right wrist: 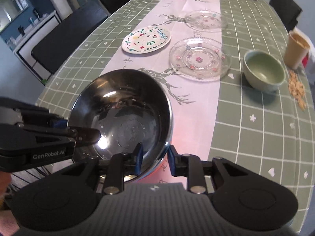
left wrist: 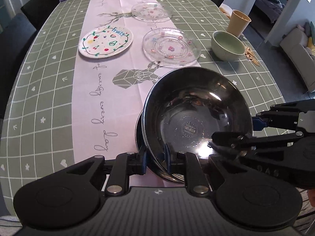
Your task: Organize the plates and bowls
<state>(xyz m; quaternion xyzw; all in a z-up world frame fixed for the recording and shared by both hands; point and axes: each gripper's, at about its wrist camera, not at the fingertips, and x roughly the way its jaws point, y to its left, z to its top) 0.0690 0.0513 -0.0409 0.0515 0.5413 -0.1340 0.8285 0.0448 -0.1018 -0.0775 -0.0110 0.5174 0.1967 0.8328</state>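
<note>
- Jaws of the left gripper [left wrist: 155, 160] straddle the near rim of the steel bowl [left wrist: 196, 116], one blue pad outside the wall, one inside. They look pinched on the rim, so I read this as a grip.
- Jaws of the right gripper [right wrist: 154, 160] also straddle the bowl's rim, but the outer pad stands visibly apart from the wall. Not pressing: parted.
- Judgement: two grippers on opposite sides of the rim keep the bowl level while it is set down; the right one appears to be letting go.
- The bowl sits low over the pink runner [left wrist: 110, 78] at the near end of the surface [left wrist: 49, 82]. A second dark rim shows under it on the left, so it may be nested in another bowl.
- Farther off: painted fruit plate [left wrist: 106, 41], two glass plates [left wrist: 171, 46] [left wrist: 151, 11], green bowl [left wrist: 227, 45], tan cup [left wrist: 238, 22], all apart from one another.
- Hard to tell: whether the bowl's base rests on anything, since both gripper bodies cover its near side. The lower bowl is almost wholly hidden. Scattered bits beside the green bowl are too small to name.
</note>
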